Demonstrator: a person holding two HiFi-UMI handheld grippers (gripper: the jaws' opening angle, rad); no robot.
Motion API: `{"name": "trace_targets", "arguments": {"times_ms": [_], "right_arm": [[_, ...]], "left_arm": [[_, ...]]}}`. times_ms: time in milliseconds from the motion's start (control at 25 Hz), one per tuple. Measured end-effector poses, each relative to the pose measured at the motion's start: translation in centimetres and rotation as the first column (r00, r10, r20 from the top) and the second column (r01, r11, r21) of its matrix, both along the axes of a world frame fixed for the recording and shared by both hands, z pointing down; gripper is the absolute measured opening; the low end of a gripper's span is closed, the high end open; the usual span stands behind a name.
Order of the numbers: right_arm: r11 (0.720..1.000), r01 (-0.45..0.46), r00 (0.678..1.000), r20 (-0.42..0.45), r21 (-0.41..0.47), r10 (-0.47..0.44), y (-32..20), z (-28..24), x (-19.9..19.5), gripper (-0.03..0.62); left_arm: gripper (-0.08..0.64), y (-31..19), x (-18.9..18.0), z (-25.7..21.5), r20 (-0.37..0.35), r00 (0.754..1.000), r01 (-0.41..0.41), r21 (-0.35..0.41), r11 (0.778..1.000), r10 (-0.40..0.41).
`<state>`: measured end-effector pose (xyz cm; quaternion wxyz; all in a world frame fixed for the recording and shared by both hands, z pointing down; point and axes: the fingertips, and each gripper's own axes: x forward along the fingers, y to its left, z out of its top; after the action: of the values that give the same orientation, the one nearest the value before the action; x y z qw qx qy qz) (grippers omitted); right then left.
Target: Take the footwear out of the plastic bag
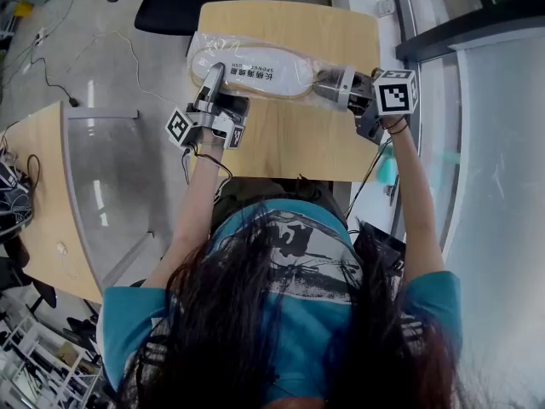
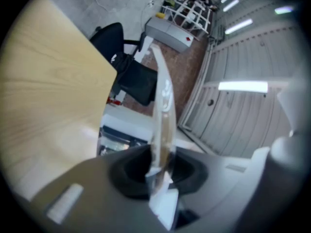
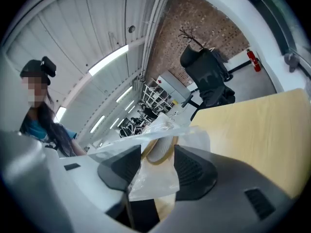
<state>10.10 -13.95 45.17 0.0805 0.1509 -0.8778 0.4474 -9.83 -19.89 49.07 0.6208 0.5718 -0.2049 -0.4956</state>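
Slipper: a white slipper (image 1: 247, 71) lies inside the plastic bag (image 1: 317, 77) on the far half of the table (image 1: 289, 147).
Left gripper: the left gripper (image 1: 215, 73) is clamped on a thin fold of the bag at its left end.
Right gripper: the right gripper (image 1: 330, 85) has its jaws wide apart around the bag's right end, with the slipper's tip between them. No firm squeeze shows.
Step in hand: probably getting hold of the slipper through or past the bag mouth.
Doing it well: keep the left clamp on film only. Close the right jaws on the slipper rather than on loose plastic, then pull the two ends apart.
Arms: both forearms reach forward. The left points far. The right wrist bends leftward.
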Motion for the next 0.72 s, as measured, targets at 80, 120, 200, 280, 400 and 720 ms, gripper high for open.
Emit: {"name": "trace_targets", "arguments": {"times_ms": [80,120,200,280,400,720], "right_arm": [[0.999,-0.015,0.998,0.064,-0.047,0.018,-0.2,-0.1,-0.2,0.203],[0.998,-0.021,0.995,0.092,-0.065,0.027,-0.4,-0.2,-0.3,0.207],[0.995,-0.027,0.993,0.116,-0.093,0.037,-0.7,0.0,-0.4,0.209],[0.991,-0.026,0.99,0.137,-0.132,0.045,-0.8,0.4,-0.4,0.209],[0.979,-0.027,0.979,0.192,-0.2,0.066,-0.8,0.8,-0.5,0.208],[0.954,-0.061,0.945,0.289,-0.294,0.149,-2.0,1.0,-0.1,0.204]], "left_arm": [[0.074,0.1,0.4,0.2,-0.056,0.998,0.011,-0.014,1.0,-0.011],[0.074,0.2,0.6,0.3,-0.071,0.997,0.013,-0.017,1.0,-0.014],[0.074,0.4,0.8,0.3,-0.091,0.996,0.014,-0.014,1.0,-0.015],[0.074,0.5,1.1,-0.1,-0.115,0.993,0.008,-0.001,1.0,-0.008],[0.078,0.5,1.7,-0.8,-0.125,0.992,-0.008,0.023,1.0,0.011],[0.074,-0.1,2.9,0.4,-0.077,0.997,-0.014,-0.045,0.999,0.011]]}}
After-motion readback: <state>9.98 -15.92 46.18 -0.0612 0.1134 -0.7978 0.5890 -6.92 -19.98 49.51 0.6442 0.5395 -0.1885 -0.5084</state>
